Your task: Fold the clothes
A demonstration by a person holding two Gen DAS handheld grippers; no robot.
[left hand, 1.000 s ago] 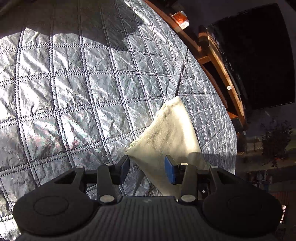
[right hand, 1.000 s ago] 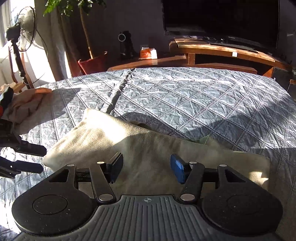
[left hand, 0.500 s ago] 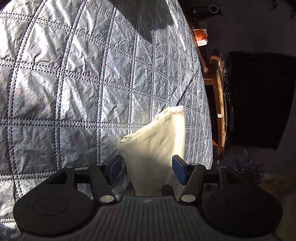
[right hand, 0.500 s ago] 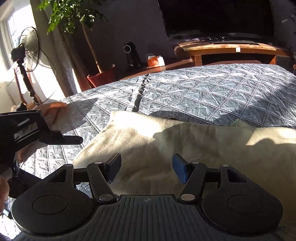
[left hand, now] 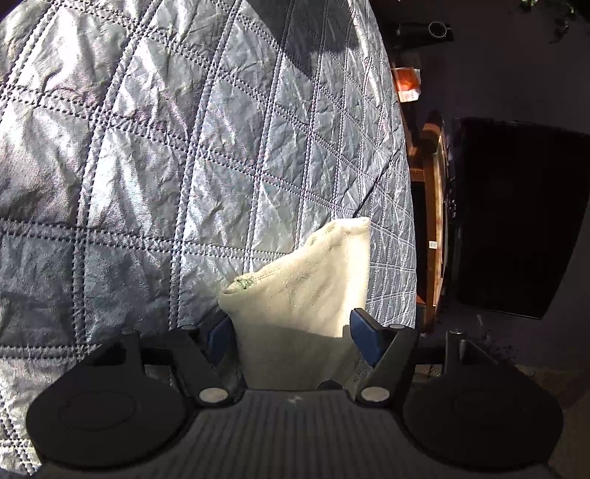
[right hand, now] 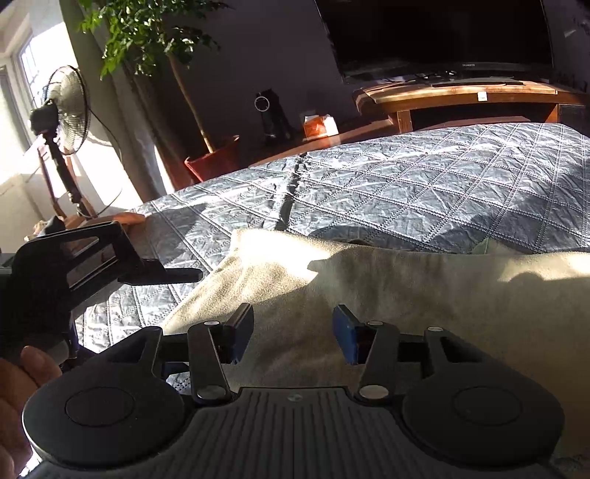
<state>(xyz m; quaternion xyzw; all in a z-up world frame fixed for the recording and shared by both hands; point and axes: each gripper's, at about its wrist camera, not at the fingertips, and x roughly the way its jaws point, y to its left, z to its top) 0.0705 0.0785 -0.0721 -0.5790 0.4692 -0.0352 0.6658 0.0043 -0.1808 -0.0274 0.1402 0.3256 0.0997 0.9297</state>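
1. I see a cream garment (right hand: 387,287) lying on the bed (right hand: 442,191), on its grey quilted cover, partly in sun and partly in shadow.
2. My left gripper (left hand: 293,337) points down at one end of the garment near the bed's edge. Its jaws are opening, released, with the cloth running between the blue pads (left hand: 363,333) but neither pad pressing on it.
3. That end shows a stitched hem and a rolled corner just ahead of the left-hand pad.
4. My right gripper (right hand: 293,333) hangs over the garment's wide middle. Its jaws are closing with cloth below and between them, but the pads do not yet pinch it; I count them as released.
5. In the right wrist view the left gripper (right hand: 162,274) shows at the left, over the bed beside the garment's corner, with a hand (right hand: 18,398) behind it.
6. Beyond the bed's far edge stand a wooden stand (right hand: 461,99) with a TV (right hand: 442,33), a plant (right hand: 166,44) in a red pot and a fan (right hand: 70,110).
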